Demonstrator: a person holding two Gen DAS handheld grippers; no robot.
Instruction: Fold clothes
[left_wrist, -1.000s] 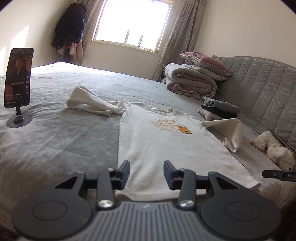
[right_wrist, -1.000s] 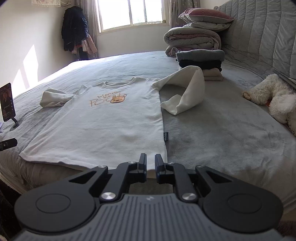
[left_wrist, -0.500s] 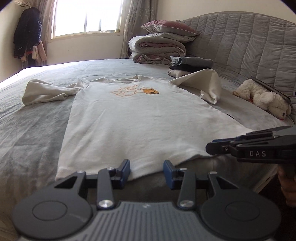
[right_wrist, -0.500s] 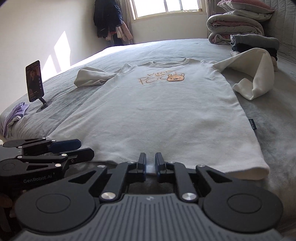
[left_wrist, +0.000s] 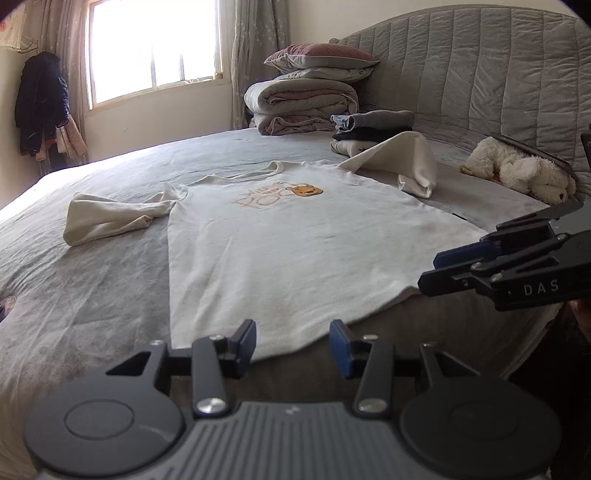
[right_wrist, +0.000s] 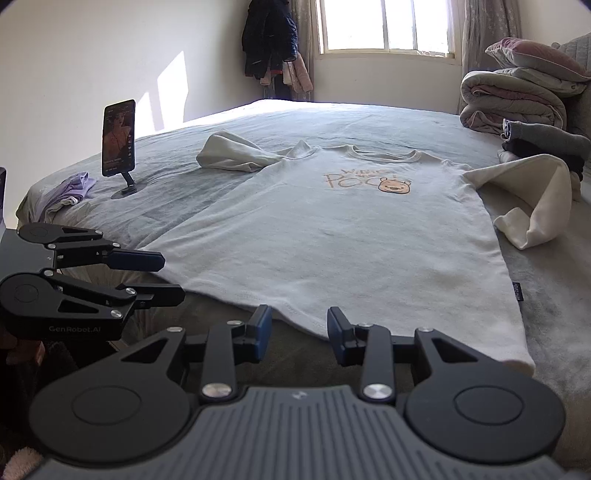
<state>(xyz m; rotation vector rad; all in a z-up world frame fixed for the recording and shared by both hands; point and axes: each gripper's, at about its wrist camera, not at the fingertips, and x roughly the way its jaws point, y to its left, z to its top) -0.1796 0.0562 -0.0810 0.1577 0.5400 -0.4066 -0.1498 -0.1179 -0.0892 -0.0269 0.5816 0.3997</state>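
A white T-shirt (left_wrist: 295, 236) with an orange bear print lies flat, front up, on the grey bed (left_wrist: 92, 280). Its hem runs along the bed's near edge. One sleeve (left_wrist: 110, 218) is bunched to the left and the other (left_wrist: 410, 162) is folded over to the right. My left gripper (left_wrist: 291, 338) is at the hem's left part, its jaws opening, with the hem edge in the gap and untouched by the pads. My right gripper (right_wrist: 298, 325) is at the hem further right, its jaws also opening, pads clear of the cloth. Each gripper shows side-on in the other's view: left gripper (right_wrist: 173, 277), right gripper (left_wrist: 428, 273).
A stack of folded clothes (left_wrist: 373, 129) and rolled quilts with a pillow (left_wrist: 306, 96) sit by the padded headboard (left_wrist: 480, 74). A white plush toy (left_wrist: 517, 170) lies at the right. A phone on a stand (right_wrist: 119, 144) and a lilac garment (right_wrist: 74, 186) sit at the bed's left.
The right gripper's jaws have parted from nearly shut. Both grippers have rolled and closed in on the shirt's hem, and each now shows large in the other's view.
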